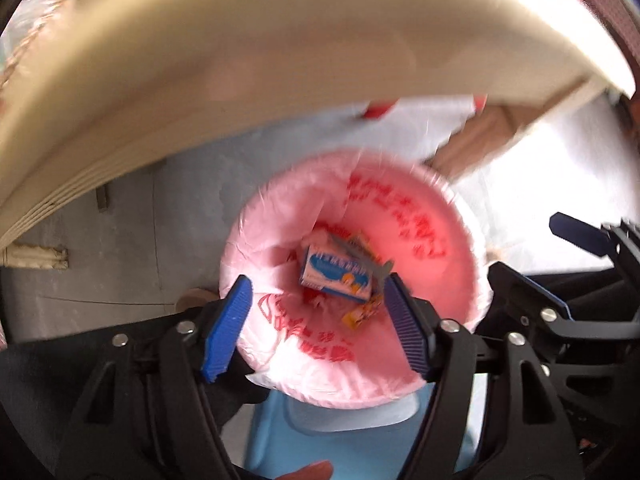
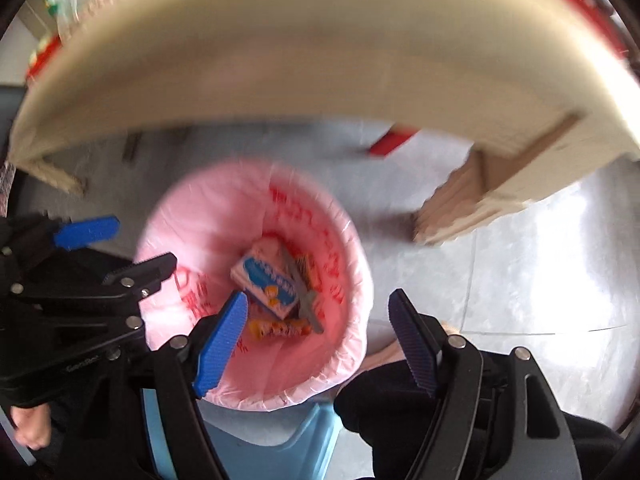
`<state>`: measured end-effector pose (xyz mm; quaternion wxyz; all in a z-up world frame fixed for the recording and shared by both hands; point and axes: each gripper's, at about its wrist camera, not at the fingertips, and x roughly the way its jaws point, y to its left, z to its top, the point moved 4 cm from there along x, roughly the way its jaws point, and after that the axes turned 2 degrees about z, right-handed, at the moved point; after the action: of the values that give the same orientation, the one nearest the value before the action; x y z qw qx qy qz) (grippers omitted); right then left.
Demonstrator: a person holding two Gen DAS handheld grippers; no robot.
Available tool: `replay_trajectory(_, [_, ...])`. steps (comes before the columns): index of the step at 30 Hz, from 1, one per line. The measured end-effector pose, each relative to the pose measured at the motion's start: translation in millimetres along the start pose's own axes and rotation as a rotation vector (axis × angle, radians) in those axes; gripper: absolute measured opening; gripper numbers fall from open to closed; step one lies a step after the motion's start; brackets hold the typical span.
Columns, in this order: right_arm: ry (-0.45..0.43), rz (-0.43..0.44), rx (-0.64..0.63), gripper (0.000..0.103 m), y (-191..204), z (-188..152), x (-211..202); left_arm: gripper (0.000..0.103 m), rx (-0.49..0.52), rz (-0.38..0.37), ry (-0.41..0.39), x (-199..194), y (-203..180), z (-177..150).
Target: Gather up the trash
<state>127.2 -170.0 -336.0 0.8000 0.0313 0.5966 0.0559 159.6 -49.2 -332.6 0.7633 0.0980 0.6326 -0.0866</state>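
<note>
A bin lined with a pink plastic bag [image 1: 432,216] stands on the floor below both grippers; it also shows in the right wrist view [image 2: 200,220]. Inside lie a blue and white carton [image 1: 334,278], an orange wrapper [image 1: 360,314] and a grey strip [image 2: 306,296]. The carton [image 2: 266,280] and wrapper [image 2: 280,326] show in the right wrist view too. My left gripper [image 1: 320,324] is open and empty above the bin's mouth. My right gripper [image 2: 318,340] is open and empty above the bin's right rim. Each gripper appears at the edge of the other's view.
A beige table top [image 1: 280,48] juts over the far side of the bin, with wooden legs [image 2: 460,200] to the right. A light blue plastic stool [image 1: 340,432] stands under the bin's near side. The floor [image 2: 540,272] is pale grey tile.
</note>
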Motion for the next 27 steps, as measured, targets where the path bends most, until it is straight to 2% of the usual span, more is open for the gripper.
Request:
replay_trajectory(2, [-0.028, -0.006, 0.001, 0.072, -1.1, 1.6, -11.1, 0.071, -0.018, 0.012, -0.052, -19.2, -2.1, 0.4])
replay_trajectory(10, [-0.247, -0.051, 0.024, 0.072, 1.6, 5.8, -104.0, 0.072, -0.068, 0.044, -0.247, -98.0, -5.7, 0.2])
replay_trajectory(15, [-0.396, -0.102, 0.048, 0.077, 4.0, 4.7, -163.6, 0.074, -0.093, 0.104, -0.392, -149.7, -3.3, -4.3])
replay_trajectory(16, [-0.413, -0.104, 0.048, 0.078, 4.7, 6.3, -173.5, 0.077, -0.102, 0.112, -0.408, -157.7, -2.1, -4.9])
replay_trajectory(20, [-0.494, -0.14, 0.037, 0.078, 11.0, 4.7, -208.5, 0.078, -0.139, 0.152, -0.481, -193.5, 2.0, -10.6])
replay_trajectory(27, [-0.603, -0.173, 0.06, 0.086, 24.2, -2.3, -261.1, 0.079, -0.145, 0.154, -0.55, -238.2, 3.3, -25.2])
